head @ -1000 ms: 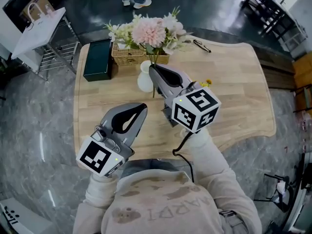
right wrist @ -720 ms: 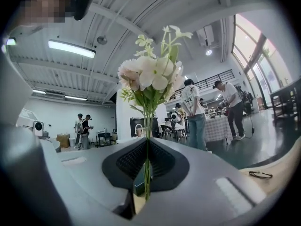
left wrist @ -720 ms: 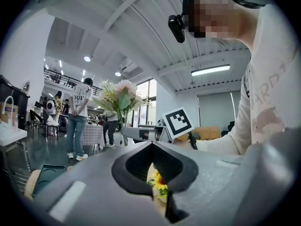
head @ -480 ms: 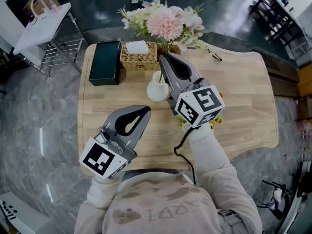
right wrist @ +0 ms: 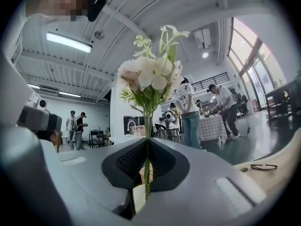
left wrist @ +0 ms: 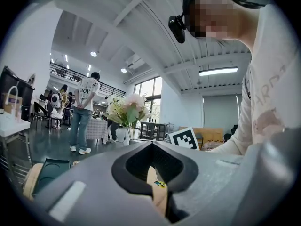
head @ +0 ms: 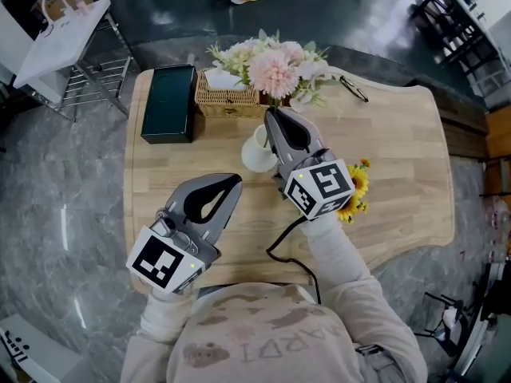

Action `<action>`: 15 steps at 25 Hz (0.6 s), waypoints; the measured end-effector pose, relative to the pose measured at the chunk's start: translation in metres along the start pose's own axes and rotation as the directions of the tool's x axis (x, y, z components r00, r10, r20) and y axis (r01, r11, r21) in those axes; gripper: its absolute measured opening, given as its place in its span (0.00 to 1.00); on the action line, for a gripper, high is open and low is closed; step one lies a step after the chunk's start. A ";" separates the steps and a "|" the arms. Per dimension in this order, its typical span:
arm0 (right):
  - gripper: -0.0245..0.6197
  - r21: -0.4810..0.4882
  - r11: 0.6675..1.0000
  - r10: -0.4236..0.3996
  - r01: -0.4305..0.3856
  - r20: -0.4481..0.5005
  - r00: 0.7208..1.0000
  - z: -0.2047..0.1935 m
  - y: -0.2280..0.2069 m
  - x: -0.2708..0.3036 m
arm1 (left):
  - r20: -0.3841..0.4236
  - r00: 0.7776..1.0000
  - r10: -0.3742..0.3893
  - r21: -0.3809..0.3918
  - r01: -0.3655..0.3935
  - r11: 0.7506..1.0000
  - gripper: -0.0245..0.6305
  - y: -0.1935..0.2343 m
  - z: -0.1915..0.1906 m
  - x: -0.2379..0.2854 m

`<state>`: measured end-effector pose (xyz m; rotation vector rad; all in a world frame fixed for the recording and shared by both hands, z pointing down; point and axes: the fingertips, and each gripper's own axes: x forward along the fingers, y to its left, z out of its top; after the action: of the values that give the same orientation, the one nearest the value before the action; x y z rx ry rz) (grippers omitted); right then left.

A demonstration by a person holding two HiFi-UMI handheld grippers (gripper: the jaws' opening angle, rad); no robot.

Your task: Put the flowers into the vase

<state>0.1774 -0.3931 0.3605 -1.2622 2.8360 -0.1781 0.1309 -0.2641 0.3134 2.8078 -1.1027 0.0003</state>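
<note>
Head view: right tool (head: 270,113), clenched on flowers (head: 275,69), has sunk toward the vase (head: 254,155); left tool (head: 233,179) closed, empty.

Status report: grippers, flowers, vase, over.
Left gripper shut, empty. Right gripper shut on the stem of the pink-and-white flower bunch, stem end by the white vase's mouth. Yellow flowers lie aside on the wooden table.

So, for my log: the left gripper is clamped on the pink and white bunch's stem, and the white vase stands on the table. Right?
No: it is the right gripper that is clamped on the stem of the pink and white bunch, as the right gripper view shows. The white vase does stand on the table.
</note>
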 end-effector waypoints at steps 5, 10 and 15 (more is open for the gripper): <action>0.09 -0.001 1.000 -0.014 0.014 -0.047 0.999 -0.028 -0.004 -0.004 | -0.009 1.000 -0.008 -0.009 0.008 1.000 0.04 0.005 -0.006 0.007; 0.10 -0.030 0.999 -0.021 0.018 -0.122 0.992 -0.057 -0.005 -0.008 | -0.015 1.000 -0.012 -0.013 0.012 1.000 0.04 0.008 -0.010 0.014; 0.11 -0.028 0.999 -0.039 0.036 -0.117 0.992 -0.064 -0.008 -0.009 | -0.018 1.000 -0.016 -0.016 0.015 1.000 0.04 0.010 -0.011 0.017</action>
<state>0.1846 -0.3854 0.4247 -1.3551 2.9230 -0.2253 0.1366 -0.2814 0.3267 2.7962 -1.0723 0.0154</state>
